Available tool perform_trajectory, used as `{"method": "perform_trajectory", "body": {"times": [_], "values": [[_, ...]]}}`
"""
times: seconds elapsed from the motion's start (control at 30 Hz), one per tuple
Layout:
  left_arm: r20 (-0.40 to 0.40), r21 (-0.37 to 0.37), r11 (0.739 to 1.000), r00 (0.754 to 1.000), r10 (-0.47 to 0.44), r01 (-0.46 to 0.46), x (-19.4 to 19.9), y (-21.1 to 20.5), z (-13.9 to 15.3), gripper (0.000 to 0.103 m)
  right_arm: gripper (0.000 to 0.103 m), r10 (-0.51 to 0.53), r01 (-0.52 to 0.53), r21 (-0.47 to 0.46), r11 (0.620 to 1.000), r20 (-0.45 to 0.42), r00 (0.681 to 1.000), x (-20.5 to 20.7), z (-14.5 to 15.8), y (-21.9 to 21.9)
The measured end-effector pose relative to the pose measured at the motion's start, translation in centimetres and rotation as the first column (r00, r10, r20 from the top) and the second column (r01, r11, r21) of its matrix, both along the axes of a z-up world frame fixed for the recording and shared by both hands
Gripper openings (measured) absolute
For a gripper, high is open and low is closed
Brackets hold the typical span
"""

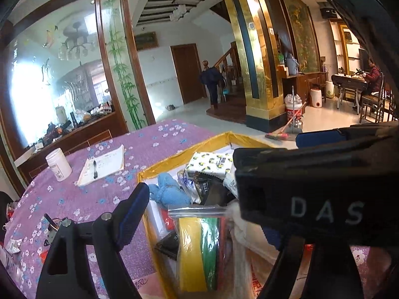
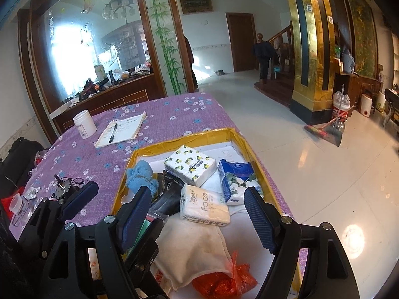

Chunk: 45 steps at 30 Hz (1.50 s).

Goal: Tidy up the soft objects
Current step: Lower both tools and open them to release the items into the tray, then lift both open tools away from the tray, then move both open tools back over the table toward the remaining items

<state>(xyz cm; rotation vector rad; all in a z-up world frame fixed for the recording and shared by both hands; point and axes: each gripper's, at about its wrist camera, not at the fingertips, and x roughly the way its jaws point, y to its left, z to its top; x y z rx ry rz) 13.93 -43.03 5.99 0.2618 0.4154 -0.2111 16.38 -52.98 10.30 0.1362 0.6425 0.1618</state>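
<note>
A shallow yellow-rimmed box [image 2: 184,139] [image 1: 179,154] lies on the table and holds soft goods. Inside are a blue towel [image 2: 141,177] [image 1: 169,191], a lemon-print tissue pack [image 2: 190,164] [image 1: 209,162], a blue tissue pack [image 2: 237,177], a white "face" tissue pack [image 2: 204,206], a white cloth pad [image 2: 197,254] and an orange plastic bag [image 2: 224,281]. My right gripper [image 2: 197,191] hangs open above the face pack and the pad, touching neither. My left gripper [image 1: 204,211] is open over a clear zip bag [image 1: 197,249] with yellow and green contents. Its right finger is hidden behind the right gripper's black body [image 1: 311,186].
A white jar [image 2: 84,124] and a notepad with a pen [image 2: 121,130] sit on the purple floral tablecloth [image 2: 174,114] behind the box. Small clutter and a clear cup [image 2: 18,206] lie at the left. The table's edge runs just right of the box, above a tiled floor [image 2: 311,174].
</note>
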Motion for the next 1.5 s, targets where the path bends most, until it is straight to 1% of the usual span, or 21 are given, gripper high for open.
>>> {"method": "perform_trajectory", "body": {"times": [0.1,0.37,0.6,0.73,0.87,1.0,1.23,1.4,1.5], "values": [[0.016,-0.007,1.000,1.000,-0.008,0.008,-0.2,0.1,0.2,0.083,0.081,-0.014,0.014,-0.012,1.000,0.022,1.000,-0.9,0.7,-0.2],[0.047,-0.018,1.000,0.999,-0.004,0.005,-0.8,0.4,0.9,0.083,0.081,-0.036,0.039,-0.042,0.998,0.072,0.997,-3.5,2.5,-0.7],[0.094,0.010,1.000,0.995,-0.013,0.012,-3.0,0.0,2.4,0.083,0.082,-0.042,0.049,-0.056,0.997,0.113,0.993,-5.9,4.0,-0.9],[0.117,0.016,1.000,0.993,-0.016,0.014,-4.4,0.2,3.2,0.086,0.083,-0.045,0.058,-0.087,0.995,0.148,0.988,-7.5,4.9,-0.4],[0.135,0.016,1.000,0.991,-0.008,0.006,-5.6,0.6,3.5,0.086,0.084,-0.038,0.059,-0.115,0.992,0.178,0.983,-8.8,5.7,0.3],[0.146,0.014,1.000,0.989,0.001,-0.003,-6.7,1.5,3.8,0.087,0.085,-0.014,0.044,-0.147,0.988,0.202,0.979,-10.0,6.2,1.4],[0.150,0.007,0.999,0.988,0.037,-0.039,-8.0,3.6,3.9,0.087,0.085,0.034,0.007,-0.189,0.982,0.215,0.976,-11.1,6.4,3.7],[0.145,0.007,0.998,0.987,0.062,-0.064,-8.5,5.2,3.6,0.087,0.086,0.075,-0.029,-0.217,0.976,0.208,0.975,-11.3,6.2,5.6],[0.121,0.013,0.997,0.990,0.078,-0.080,-8.8,6.4,3.2,0.087,0.089,0.130,-0.093,-0.207,0.974,0.179,0.975,-11.0,5.7,6.7]]}}
